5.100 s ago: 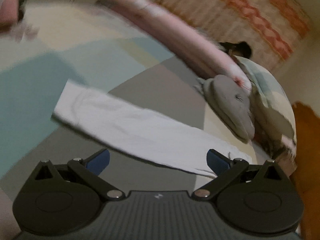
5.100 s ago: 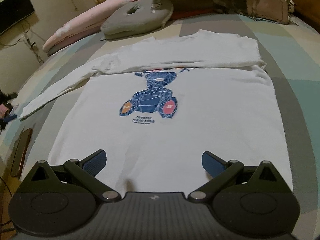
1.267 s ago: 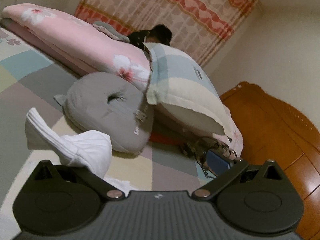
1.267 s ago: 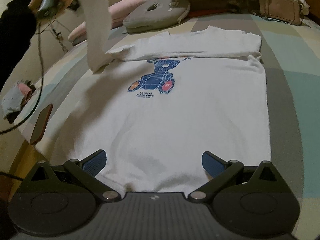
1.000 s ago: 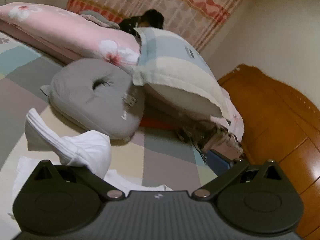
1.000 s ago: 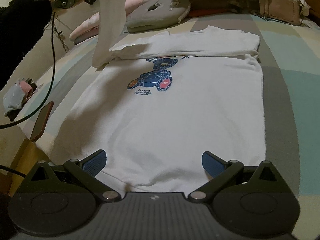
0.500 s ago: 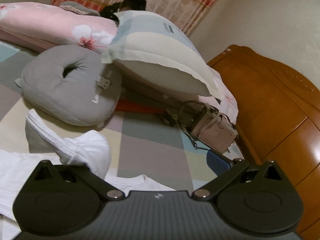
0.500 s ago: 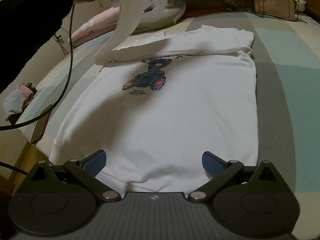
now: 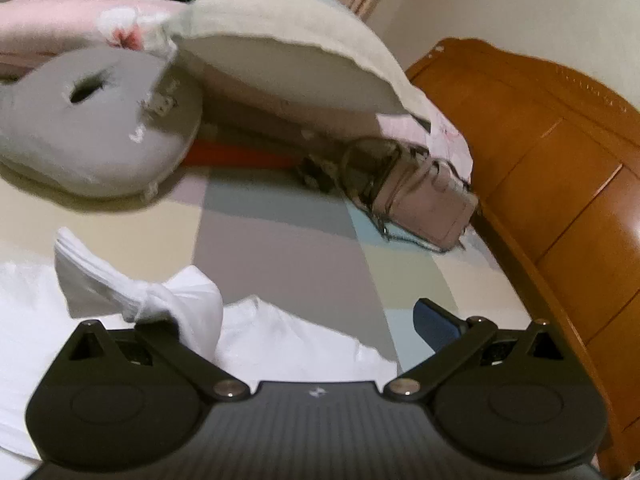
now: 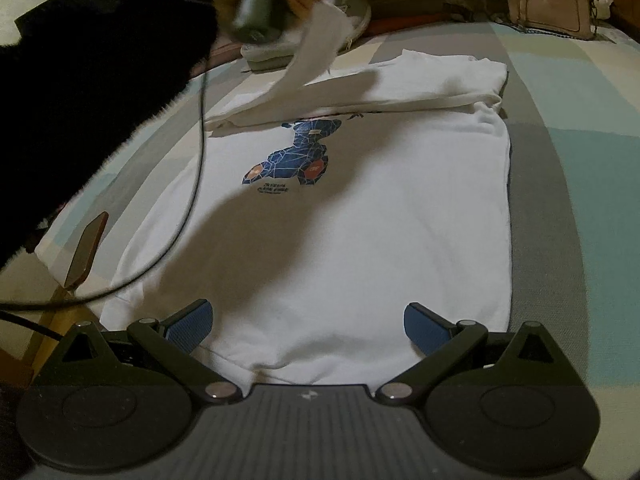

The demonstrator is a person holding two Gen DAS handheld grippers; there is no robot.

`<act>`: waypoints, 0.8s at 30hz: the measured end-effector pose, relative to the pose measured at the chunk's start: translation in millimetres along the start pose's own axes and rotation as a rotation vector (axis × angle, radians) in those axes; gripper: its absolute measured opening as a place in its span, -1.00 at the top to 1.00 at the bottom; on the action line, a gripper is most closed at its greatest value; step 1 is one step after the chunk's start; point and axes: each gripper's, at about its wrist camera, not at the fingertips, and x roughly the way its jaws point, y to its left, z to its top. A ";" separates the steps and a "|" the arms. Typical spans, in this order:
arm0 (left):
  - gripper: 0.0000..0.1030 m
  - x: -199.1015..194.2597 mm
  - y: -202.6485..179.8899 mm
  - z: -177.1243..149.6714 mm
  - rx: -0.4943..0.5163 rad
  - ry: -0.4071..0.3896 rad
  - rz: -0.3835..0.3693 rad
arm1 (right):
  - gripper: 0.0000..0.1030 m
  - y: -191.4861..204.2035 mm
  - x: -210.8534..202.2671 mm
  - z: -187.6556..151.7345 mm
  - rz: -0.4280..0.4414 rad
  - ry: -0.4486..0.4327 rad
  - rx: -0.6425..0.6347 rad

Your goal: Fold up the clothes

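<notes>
At the far left of the right wrist view, a person's arm in a dark fuzzy sleeve reaches across the bed, the hand carrying the left hand-held gripper above the far edge of the garment. A phone lies at the bed's near left edge, clear of the fabric. The left wrist view shows the white sleeve cuff bunched at that gripper's left finger while the right finger stands well apart, so whether the cuff is truly pinched or only draped cannot be told. The sleeve hangs in a slack band from the raised gripper down to the shoulder, seemingly lifted so that it can be laid across the chest, on top of the other sleeve that is already folded over.

The white sweatshirt lies flat on the bed, front up, its blue bear print showing, hem toward the camera. The right hand-held gripper waits just over the hem with its jaws spread wide and nothing between them, probably placed to take the hem for the next fold. Beyond the collar lie a grey pillow and, further right, a beige handbag by the wooden headboard, all clear of the folding area
</notes>
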 end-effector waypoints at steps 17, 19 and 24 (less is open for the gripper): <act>-0.99 54.9 4.8 -75.2 0.124 0.098 -0.058 | -1.00 1.4 7.1 -0.1 -0.070 0.043 0.002; -0.99 55.8 8.5 -74.3 0.107 0.094 -0.076 | -1.00 0.3 7.0 -0.8 -0.079 0.043 0.004; -0.99 54.6 1.9 -75.7 0.227 0.160 -0.086 | -1.00 -3.7 6.1 -0.1 -0.090 0.039 0.021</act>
